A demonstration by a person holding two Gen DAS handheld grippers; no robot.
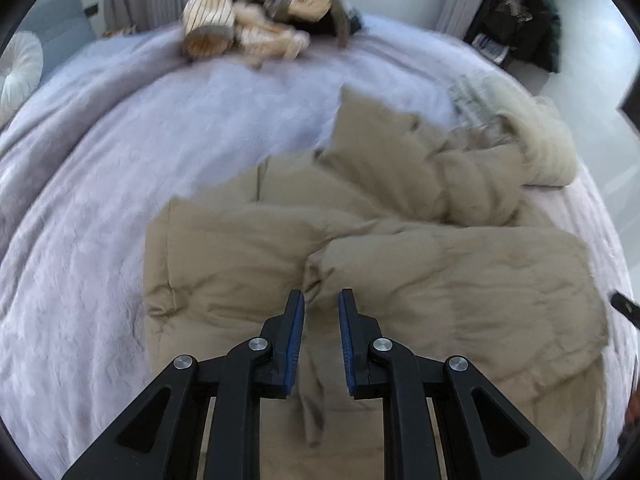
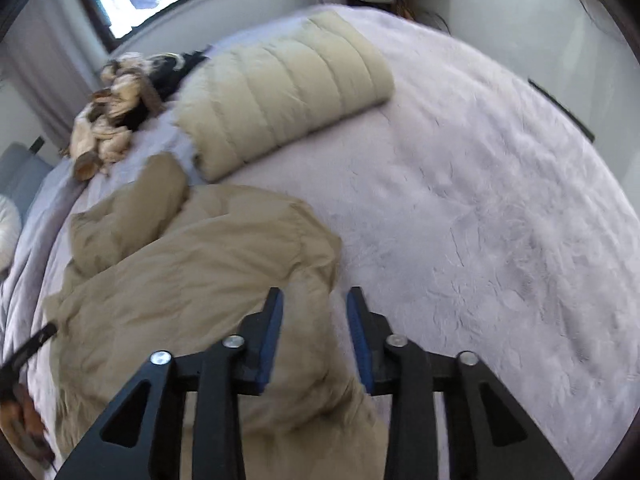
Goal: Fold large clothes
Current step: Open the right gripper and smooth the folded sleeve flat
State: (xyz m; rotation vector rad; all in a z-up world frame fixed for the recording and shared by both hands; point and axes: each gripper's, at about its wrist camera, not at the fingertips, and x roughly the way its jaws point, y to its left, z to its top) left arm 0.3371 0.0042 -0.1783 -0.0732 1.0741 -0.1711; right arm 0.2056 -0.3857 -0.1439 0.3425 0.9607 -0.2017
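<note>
Your left claw (image 1: 321, 300) pinches narrowly on the tan jacket (image 1: 400, 264) at lower centre, your right claw (image 2: 315, 296) straddles its edge half-closed, spreading it on the bed (image 2: 480, 200) for folding.

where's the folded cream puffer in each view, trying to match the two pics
Left wrist view: the folded cream puffer lies at the right edge, beyond the tan coat, blurred.
Right wrist view: the same puffer lies upper centre on the lilac bedspread, quilted bands showing.
Shared landmark: the striped clothes heap at the far side of the bed.
</note>
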